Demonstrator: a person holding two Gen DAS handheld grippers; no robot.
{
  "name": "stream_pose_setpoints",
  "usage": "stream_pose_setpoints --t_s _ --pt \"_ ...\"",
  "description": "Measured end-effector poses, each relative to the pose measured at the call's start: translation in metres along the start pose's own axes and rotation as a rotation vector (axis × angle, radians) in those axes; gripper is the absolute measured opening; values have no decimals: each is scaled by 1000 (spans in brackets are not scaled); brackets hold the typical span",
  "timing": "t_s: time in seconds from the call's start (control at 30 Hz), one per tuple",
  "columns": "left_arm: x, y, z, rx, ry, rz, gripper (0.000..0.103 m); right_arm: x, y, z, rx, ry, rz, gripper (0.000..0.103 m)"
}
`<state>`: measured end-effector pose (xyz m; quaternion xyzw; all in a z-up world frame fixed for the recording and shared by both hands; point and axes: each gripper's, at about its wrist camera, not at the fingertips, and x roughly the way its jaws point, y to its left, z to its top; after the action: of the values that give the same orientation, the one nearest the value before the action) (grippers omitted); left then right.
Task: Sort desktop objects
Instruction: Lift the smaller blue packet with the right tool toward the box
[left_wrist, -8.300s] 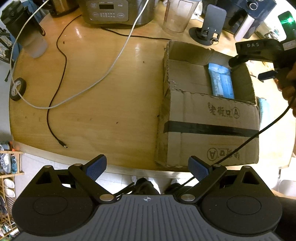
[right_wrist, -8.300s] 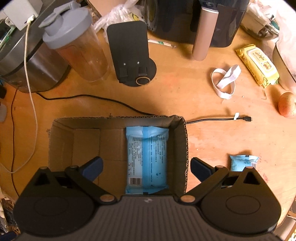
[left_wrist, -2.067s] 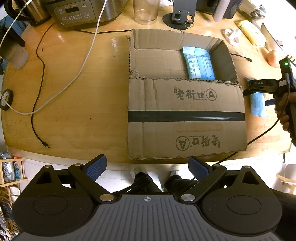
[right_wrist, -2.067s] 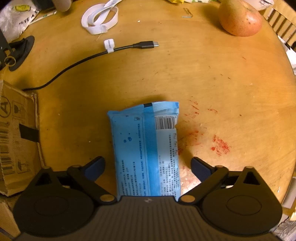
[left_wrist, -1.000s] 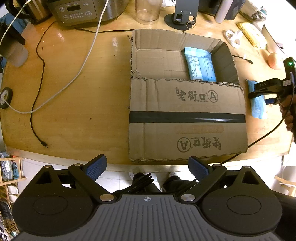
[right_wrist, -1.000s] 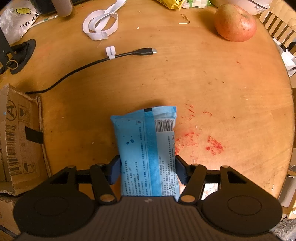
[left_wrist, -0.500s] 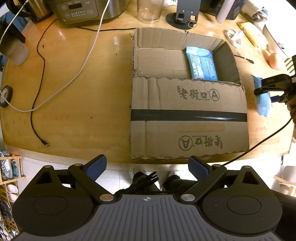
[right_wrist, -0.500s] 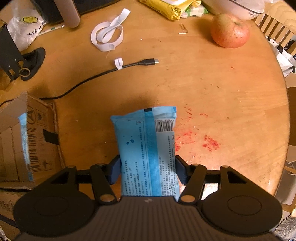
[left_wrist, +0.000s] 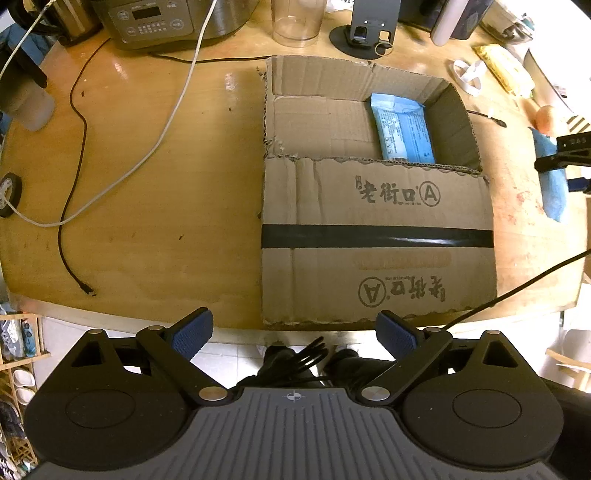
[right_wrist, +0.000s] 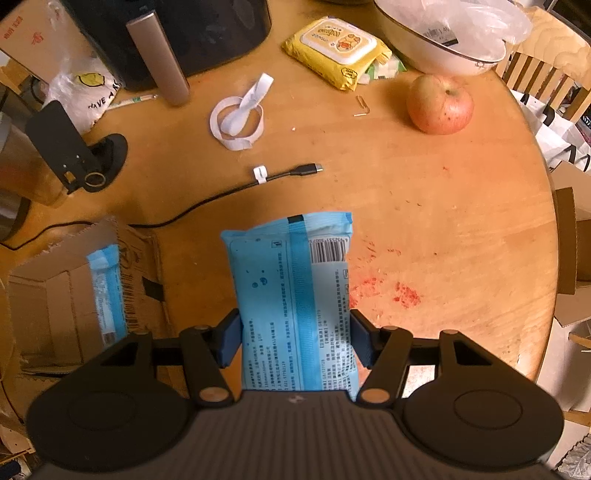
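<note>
The right claw (right_wrist: 293, 338) pinches a blue packet (right_wrist: 291, 295) between its two blue pads, which press on the packet's long sides. The packet hangs clear above the wooden tabletop (right_wrist: 443, 221), over a patch of red smears (right_wrist: 404, 293). To its left stands an open cardboard box (right_wrist: 74, 295) with a second blue packet (right_wrist: 105, 291) lying inside along the wall nearest the claw. Beyond the held packet a black cable (right_wrist: 258, 179) runs across the tabletop, then a loop of white strap (right_wrist: 238, 120), a yellow pack of wipes (right_wrist: 338, 50), an apple (right_wrist: 439, 103) and a white bowl (right_wrist: 436, 44).

The left claw (left_wrist: 293, 332) is spread wide with nothing between its pads, hovering past the near edge of the tabletop in front of the box's folded-out flap. From this side the second packet sits in the box's far right corner, and the right claw shows at the right edge holding its packet.
</note>
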<state>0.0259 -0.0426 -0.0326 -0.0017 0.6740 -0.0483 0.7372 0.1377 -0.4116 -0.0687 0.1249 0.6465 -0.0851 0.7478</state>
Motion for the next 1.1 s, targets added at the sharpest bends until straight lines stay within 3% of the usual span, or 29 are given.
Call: stream_pose_setpoints --t_s 1.1 --pt "-2 10 2 27 2 -7 97 -1 26 6 72 -11 49 59"
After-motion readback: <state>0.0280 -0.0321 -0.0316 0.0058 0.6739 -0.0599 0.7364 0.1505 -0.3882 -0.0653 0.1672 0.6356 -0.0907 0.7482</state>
